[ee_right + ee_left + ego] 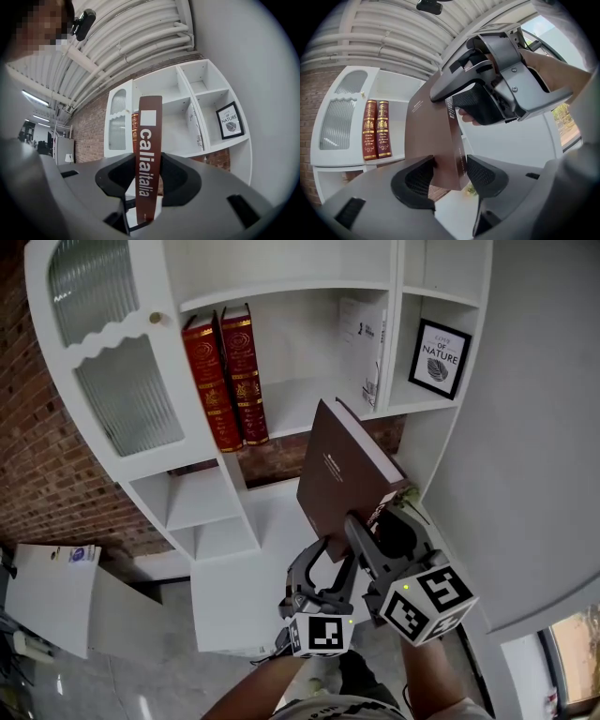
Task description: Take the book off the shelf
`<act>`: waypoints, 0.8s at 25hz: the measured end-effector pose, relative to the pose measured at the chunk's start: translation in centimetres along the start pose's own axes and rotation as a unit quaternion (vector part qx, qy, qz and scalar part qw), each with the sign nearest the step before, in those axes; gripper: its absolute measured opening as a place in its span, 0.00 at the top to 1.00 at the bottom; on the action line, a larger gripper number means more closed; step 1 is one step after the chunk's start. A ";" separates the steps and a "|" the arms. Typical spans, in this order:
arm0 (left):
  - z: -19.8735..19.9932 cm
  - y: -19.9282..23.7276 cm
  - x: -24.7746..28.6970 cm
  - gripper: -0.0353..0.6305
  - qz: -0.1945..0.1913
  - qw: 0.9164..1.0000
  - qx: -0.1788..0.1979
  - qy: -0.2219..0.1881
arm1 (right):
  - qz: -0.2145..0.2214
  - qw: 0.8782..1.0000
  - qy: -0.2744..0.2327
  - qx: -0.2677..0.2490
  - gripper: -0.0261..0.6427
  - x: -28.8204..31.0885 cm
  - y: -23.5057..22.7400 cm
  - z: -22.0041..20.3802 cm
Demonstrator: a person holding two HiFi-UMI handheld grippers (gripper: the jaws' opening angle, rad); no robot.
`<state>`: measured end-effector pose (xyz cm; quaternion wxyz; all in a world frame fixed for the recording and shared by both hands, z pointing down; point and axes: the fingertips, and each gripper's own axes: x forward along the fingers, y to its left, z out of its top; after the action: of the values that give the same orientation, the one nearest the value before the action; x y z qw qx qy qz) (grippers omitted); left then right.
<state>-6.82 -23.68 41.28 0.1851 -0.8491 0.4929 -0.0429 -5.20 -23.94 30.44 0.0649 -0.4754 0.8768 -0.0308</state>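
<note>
The shelf (300, 352) is faced by the head view from close in. The brown book (433, 136) is caught right up close by both gripper views, cover in the left, spine in the right; the red books (208, 381) are shared by all.

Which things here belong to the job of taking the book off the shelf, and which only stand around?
Job: brown book, clamped by left gripper and right gripper; white shelf behind it.
Lying about: two red books, white book, framed picture, all standing on that shelf.
</note>
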 end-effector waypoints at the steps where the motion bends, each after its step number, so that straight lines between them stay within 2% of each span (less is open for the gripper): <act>1: 0.0 0.0 -0.4 0.60 0.001 1.000 0.000 0.001 | 0.001 1.000 0.000 -0.001 0.73 -0.2 0.3 -0.1; 20: 0.2 0.7 -2.5 0.60 0.024 1.000 -0.009 0.009 | 0.016 1.000 0.014 -0.005 0.73 -0.5 2.9 -0.1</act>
<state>-8.67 -21.78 41.09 0.1738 -0.8380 0.5155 -0.0415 -7.36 -21.96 30.23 0.0506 -0.4614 0.8851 -0.0324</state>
